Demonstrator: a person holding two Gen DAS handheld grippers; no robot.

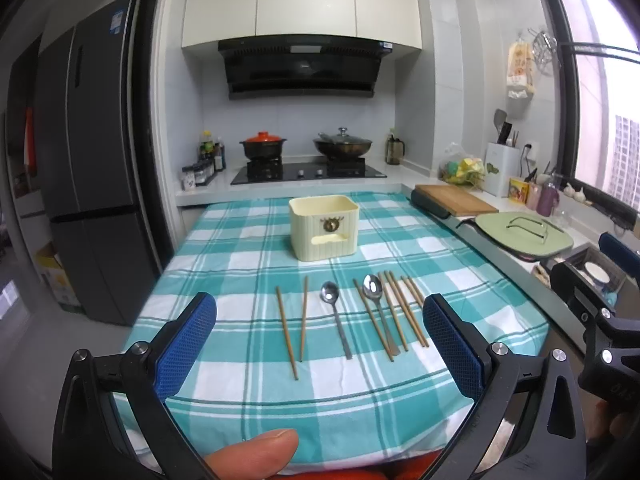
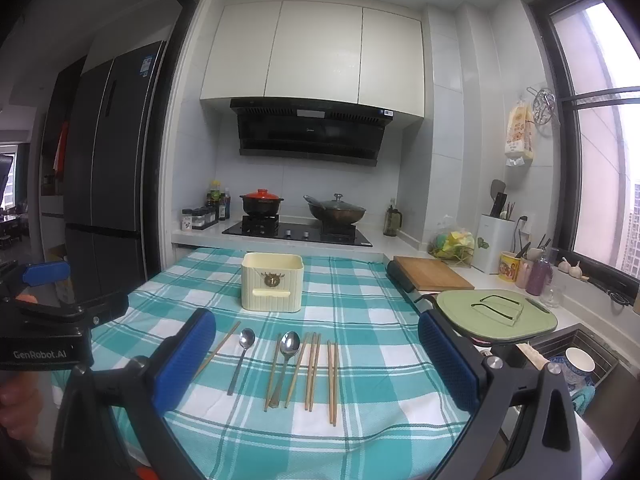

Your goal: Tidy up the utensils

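A cream utensil holder [image 1: 323,227] [image 2: 272,283] stands on the teal checked tablecloth [image 1: 224,248] [image 2: 360,312]. In front of it lie several wooden chopsticks [image 1: 285,330] [image 2: 332,382] and two steel spoons, a smaller one on the left [image 1: 335,318] [image 2: 241,354] and a larger one on the right [image 1: 378,306] [image 2: 285,360]. My left gripper [image 1: 318,340] is open and empty, held above the near edge of the table. My right gripper [image 2: 316,364] is open and empty, also near the front edge.
A hob with a red-lidded pot [image 1: 263,146] and a wok [image 1: 342,146] lies behind the table. A wooden cutting board [image 1: 454,199], a green lid [image 1: 524,232] and a sink [image 2: 576,360] line the counter on the right. A fridge [image 1: 92,160] stands at the left.
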